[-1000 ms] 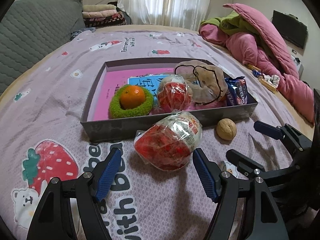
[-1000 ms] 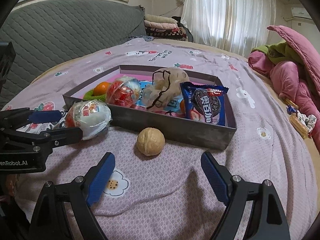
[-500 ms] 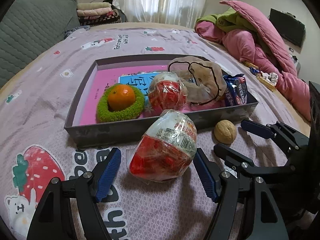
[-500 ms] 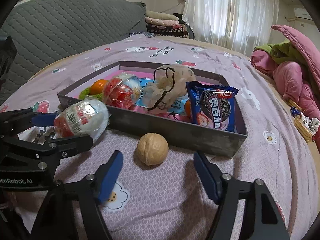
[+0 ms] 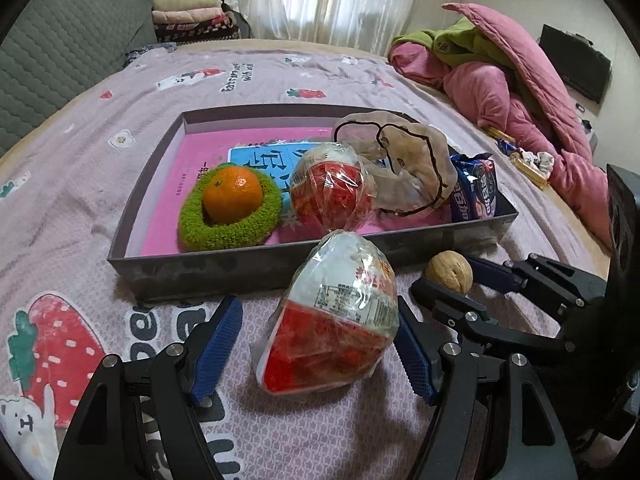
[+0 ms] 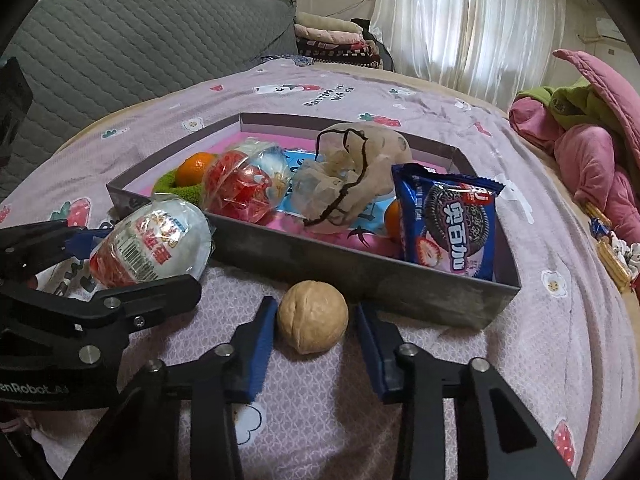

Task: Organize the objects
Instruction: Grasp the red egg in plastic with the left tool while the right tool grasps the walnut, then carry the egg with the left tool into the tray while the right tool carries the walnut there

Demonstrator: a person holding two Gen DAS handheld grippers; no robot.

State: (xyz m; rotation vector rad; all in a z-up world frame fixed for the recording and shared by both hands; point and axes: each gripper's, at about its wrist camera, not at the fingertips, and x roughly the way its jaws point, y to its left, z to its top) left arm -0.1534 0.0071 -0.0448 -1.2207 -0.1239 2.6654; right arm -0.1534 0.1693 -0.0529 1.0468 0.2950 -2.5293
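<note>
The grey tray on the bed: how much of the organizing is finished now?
Done: the tangerine, one wrapped egg and the cookie pack lie in the tray. In hand: the right gripper is closing around the walnut; the left gripper straddles the second egg, open. Left: both go in.

A tan walnut (image 6: 312, 317) lies on the bedspread just near of the grey tray (image 6: 360, 276); left of it, a wrapped red-and-white egg-shaped toy (image 5: 336, 322) lies tilted.

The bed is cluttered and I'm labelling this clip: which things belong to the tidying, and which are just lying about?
Job:
- walnut, right gripper closing around it
- wrapped egg between open left gripper
- grey tray

Lying about:
- pink quilt
- folded blankets
</note>
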